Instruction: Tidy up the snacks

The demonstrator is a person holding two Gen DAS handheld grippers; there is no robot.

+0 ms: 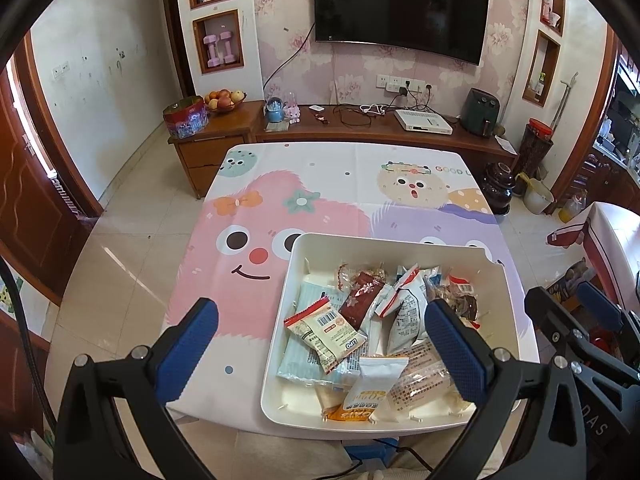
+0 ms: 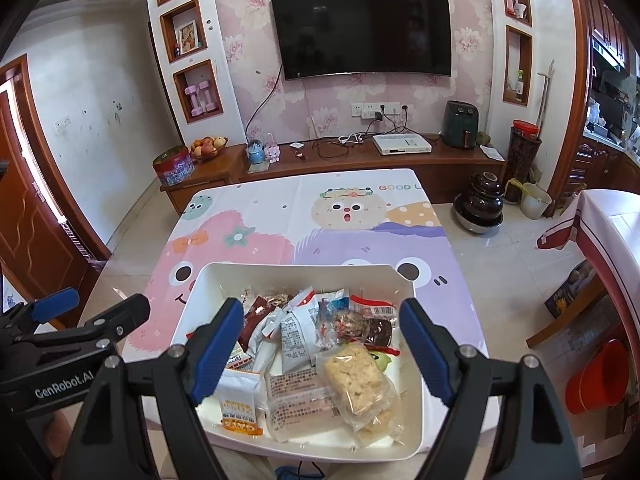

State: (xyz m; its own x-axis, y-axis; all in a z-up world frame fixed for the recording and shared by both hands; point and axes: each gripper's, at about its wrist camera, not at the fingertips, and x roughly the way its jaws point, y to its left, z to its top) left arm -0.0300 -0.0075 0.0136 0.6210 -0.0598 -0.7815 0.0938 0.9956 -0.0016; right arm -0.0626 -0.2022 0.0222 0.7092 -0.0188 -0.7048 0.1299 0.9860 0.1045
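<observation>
Snacks (image 2: 304,344) lie heaped just ahead of your right tongs (image 2: 320,344), all of them inside the white bin (image 2: 296,270) on the desk (image 2: 360,216). Your right tongs stand wide apart with nothing between the pads; they hang above the near half of the bin, over a clear packet of pale rice crackers (image 2: 354,376) and a white pouch with an orange band (image 2: 236,404). Your left tongs (image 1: 320,340) are likewise spread wide and hold nothing, with one blue pad over the bare cloth to the side of the bin and the other over its near right part. Between them sit a red-edged wafer packet (image 1: 324,330) on top of a pale blue pack (image 1: 308,360), and just beyond, a dark red wrapper (image 1: 360,300).

As for progress, no wrapper shows on the cartoon cloth outside the bin, so the gathering looks finished or close to it. What seems left, if anything, is tidying the jumble: the packets overlap at all angles, unsorted.

Both of your hands sit side by side at the near edge of the desk, each tool tilted downward toward the bin, the neighbour's black frame visible at the edge of each view.
</observation>
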